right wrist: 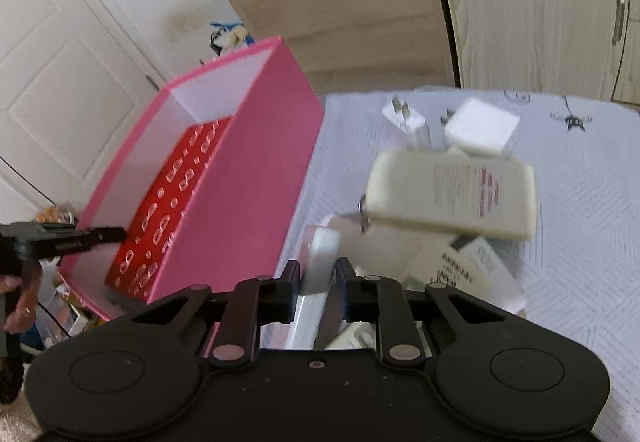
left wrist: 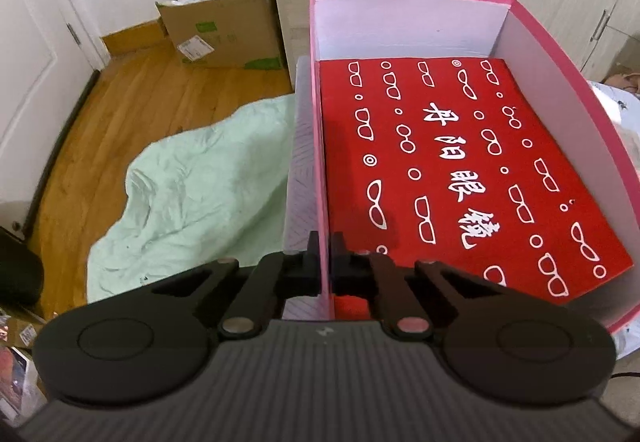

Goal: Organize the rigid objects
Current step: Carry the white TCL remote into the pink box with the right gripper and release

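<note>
Wooden floor (left wrist: 120,114) fills the left wrist view, with a cardboard box (left wrist: 224,30) of clutter by the wall and a mint-green sheet (left wrist: 200,178) spilling down. Front and centre, the left tongs (left wrist: 325,262) are clamped on the near-left wall of one pink box (left wrist: 560,54), one finger outside, one inside. Lying flat in the bottom of that box is one red card (left wrist: 460,162) printed with white spectacles and characters. None of the loose items show from here.

Over to the right wrist view, and now we get the white quilted bed cover (right wrist: 580,202) the box (right wrist: 240,170) sits on. The left tongs (right wrist: 108,236) show at the box's far rim. Beside the box lies a blurred pile: two white chargers, one with prongs up (right wrist: 406,120) and one square (right wrist: 482,128), plus one cream case (right wrist: 452,194) over some papers (right wrist: 460,270). The right tongs (right wrist: 319,274) are closed on a white block (right wrist: 322,254), held just right of the pink box, outside it. What that block is, I cannot tell through the blur.
</note>
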Demonstrator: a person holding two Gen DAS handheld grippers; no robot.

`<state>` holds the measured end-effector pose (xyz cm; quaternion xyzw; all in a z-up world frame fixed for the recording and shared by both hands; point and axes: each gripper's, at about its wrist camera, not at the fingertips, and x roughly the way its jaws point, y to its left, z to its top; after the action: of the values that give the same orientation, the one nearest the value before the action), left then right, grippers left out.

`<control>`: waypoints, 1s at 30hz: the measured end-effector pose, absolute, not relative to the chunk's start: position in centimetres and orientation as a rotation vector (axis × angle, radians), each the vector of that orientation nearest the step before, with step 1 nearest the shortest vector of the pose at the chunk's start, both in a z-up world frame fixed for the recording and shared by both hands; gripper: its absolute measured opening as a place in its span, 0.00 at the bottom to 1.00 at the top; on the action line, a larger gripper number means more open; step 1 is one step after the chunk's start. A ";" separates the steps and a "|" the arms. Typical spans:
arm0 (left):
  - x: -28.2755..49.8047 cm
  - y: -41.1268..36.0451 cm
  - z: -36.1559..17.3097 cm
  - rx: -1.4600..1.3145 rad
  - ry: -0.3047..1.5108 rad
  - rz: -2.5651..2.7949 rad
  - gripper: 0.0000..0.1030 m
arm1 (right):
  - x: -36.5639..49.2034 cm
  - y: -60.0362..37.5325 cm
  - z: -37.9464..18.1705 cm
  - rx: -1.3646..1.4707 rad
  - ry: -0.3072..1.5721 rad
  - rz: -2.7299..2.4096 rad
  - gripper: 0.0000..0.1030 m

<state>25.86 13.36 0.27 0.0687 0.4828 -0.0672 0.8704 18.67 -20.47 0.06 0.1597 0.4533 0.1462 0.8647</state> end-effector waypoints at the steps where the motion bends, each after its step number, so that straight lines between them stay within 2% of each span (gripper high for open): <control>1: 25.9 13.4 0.3 0.141 1.009 -0.137 0.03 | 18.9 -20.4 0.0 0.331 0.942 0.297 0.22; 14: 26.5 14.5 0.3 0.068 1.030 -0.157 0.02 | 21.8 -18.6 -1.4 0.283 0.916 0.332 0.23; 20: 26.7 14.8 0.2 0.042 1.031 -0.151 0.03 | 21.7 -16.9 -2.3 0.213 0.993 0.303 0.30; 22: 26.7 14.8 0.3 0.051 1.029 -0.151 0.02 | 21.7 -16.7 -2.7 0.192 1.009 0.293 0.27; 23: 26.6 14.7 0.2 0.056 1.026 -0.149 0.02 | 21.8 -16.8 -2.7 0.190 1.010 0.282 0.22; 25: 26.6 14.4 0.2 0.070 1.017 -0.148 0.02 | 21.8 -17.5 -2.1 0.230 1.005 0.267 0.20; 30: 26.5 14.2 0.5 0.072 1.000 -0.146 0.02 | 19.9 -18.9 1.6 0.196 0.818 0.246 0.19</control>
<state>26.47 14.19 0.52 0.0345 0.4789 -0.0697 0.8744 19.85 -18.88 1.58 0.0948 0.3960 0.1189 0.9056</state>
